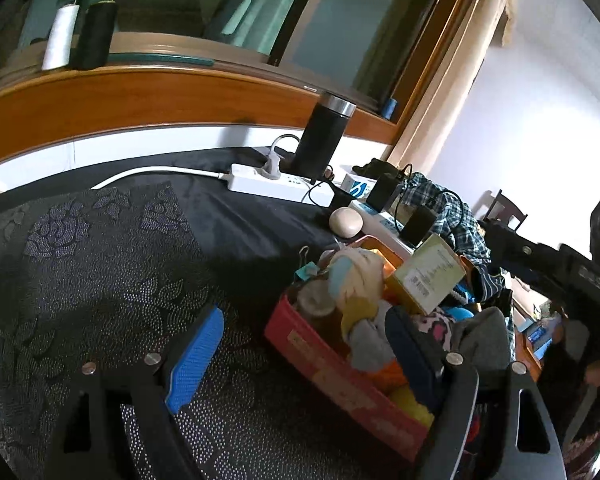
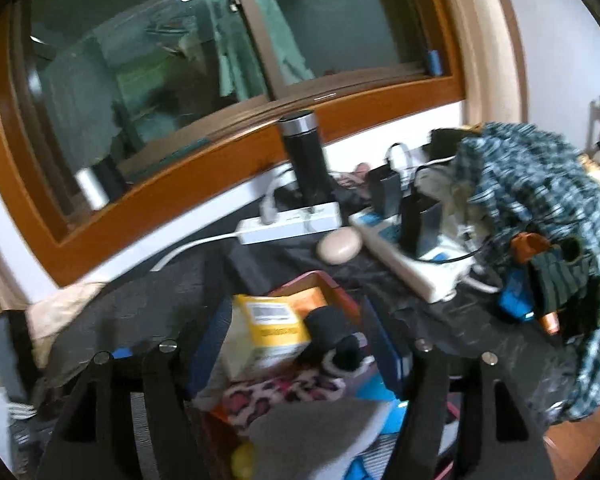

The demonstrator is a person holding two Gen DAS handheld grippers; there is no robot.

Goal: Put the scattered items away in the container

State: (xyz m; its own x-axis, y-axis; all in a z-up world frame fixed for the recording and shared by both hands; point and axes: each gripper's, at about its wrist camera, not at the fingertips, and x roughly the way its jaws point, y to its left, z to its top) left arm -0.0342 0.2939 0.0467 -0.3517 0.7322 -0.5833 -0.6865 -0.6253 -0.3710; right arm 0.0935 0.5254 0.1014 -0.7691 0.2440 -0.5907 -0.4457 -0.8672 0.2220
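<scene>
We hold both grippers with jaws apart and nothing between them: the left gripper beside the red box, the right gripper over it. The box sits packed on the dark cloth, a yellow carton on top.

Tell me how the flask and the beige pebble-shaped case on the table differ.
The flask is tall and stands upright; the case is low and lies flat. The flask is black with a silver band at the top; the case is plain beige. The flask is a straight cylinder; the case is a rounded oval. Both sit on the dark tablecloth, beside the white power strip.
</scene>
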